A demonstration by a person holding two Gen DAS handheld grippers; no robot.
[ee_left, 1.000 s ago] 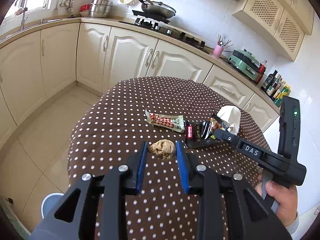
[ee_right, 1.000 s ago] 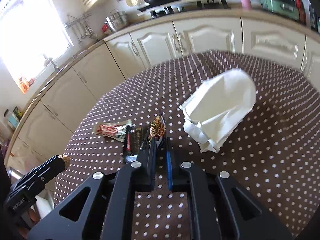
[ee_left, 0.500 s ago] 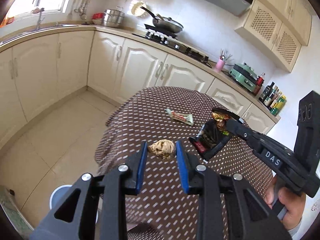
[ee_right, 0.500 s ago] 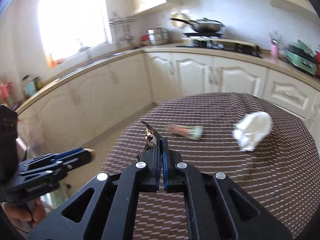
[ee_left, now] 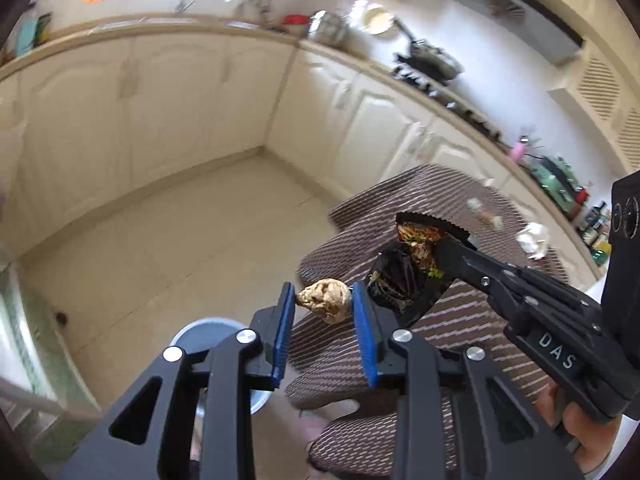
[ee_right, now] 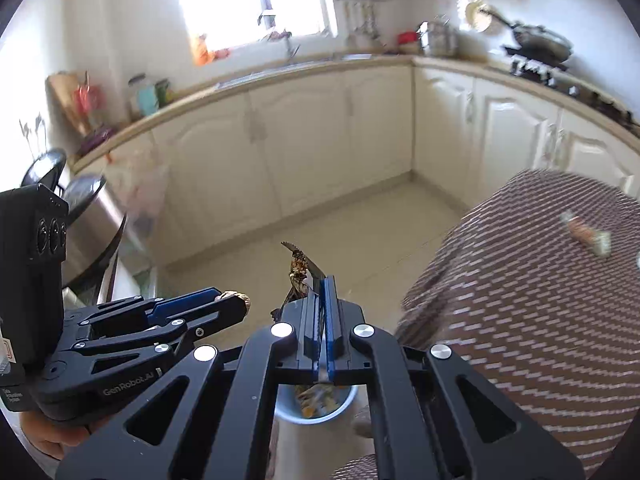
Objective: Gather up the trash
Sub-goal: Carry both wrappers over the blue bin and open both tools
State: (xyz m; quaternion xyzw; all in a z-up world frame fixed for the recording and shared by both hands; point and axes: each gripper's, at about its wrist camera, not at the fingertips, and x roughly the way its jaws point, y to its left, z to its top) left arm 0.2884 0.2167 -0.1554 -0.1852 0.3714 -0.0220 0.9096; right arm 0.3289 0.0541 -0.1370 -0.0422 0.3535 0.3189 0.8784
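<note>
Centre both tongs over the bin point(ee_right: 316, 402) before releasing: left tongs point(ee_left: 324, 306) grip the crumpled brown wad point(ee_left: 325, 300), right tongs point(ee_right: 319, 312) clamp the black snack wrapper point(ee_right: 299, 270).

- brown paper wad point(ee_left: 325, 300): crumpled, pinched betw. left claw point(ee_left: 324, 309) pads, above floor
- black snack wrapper point(ee_left: 404, 276): torn open, crinkled, clamped in right claw point(ee_right: 319, 294)
- light-blue bin point(ee_right: 316, 408): on floor, scraps inside, right under wrapper
</note>
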